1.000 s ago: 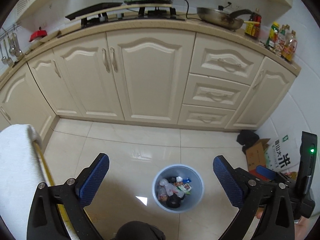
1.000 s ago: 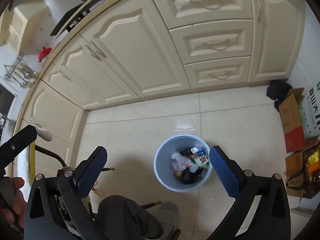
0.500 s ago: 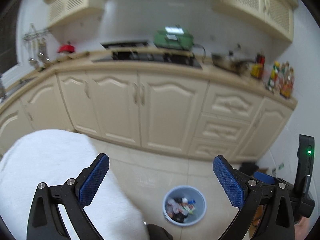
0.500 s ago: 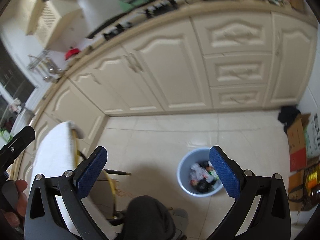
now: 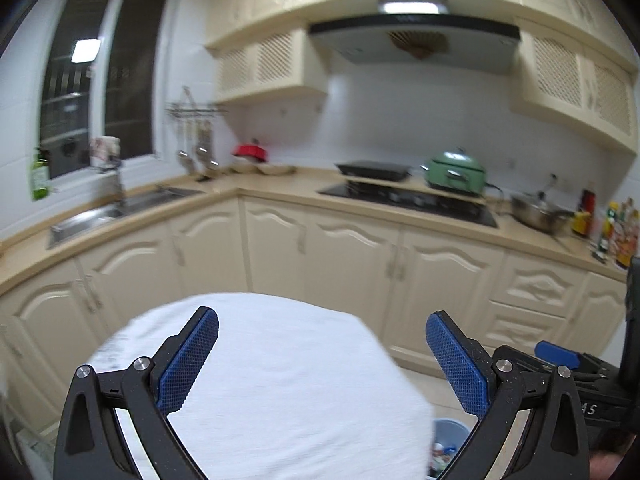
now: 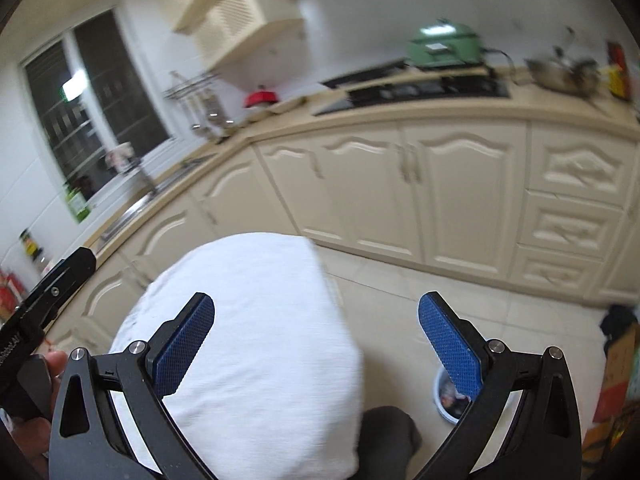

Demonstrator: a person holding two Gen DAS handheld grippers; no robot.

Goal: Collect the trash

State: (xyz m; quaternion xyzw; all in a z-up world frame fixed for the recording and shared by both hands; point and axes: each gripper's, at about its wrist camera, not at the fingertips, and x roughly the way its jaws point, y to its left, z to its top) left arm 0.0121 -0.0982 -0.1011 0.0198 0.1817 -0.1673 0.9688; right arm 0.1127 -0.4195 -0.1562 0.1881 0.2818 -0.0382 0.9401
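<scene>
I hold my left gripper [image 5: 322, 358] with its blue-padded fingers spread wide apart and nothing between them, raised over a white cloth-covered surface [image 5: 280, 380] that fills the lower middle of its view. My right gripper [image 6: 316, 344] is likewise spread wide and empty, hanging above the right edge of the same white cloth. The round pale-blue plastic trash bin [image 6: 448, 400] stands on the cream tiled floor [image 6: 400, 280] below and to the right of the cloth; the right gripper's finger covers part of it, and in the left view only a slice of its rim [image 5: 452, 432] and some mixed litter inside show past the cloth's edge. Beyond run cream cabinet doors [image 5: 352, 264] under a beige countertop [image 5: 280, 188], which carries a steel sink [image 5: 108, 214], a black cooktop [image 5: 408, 198], a green lidded cooker [image 5: 456, 172] and a steel pan [image 5: 536, 216]. Part of my dark-clothed leg [image 6: 390, 436] shows beside the bin. Both views are somewhat blurred.
</scene>
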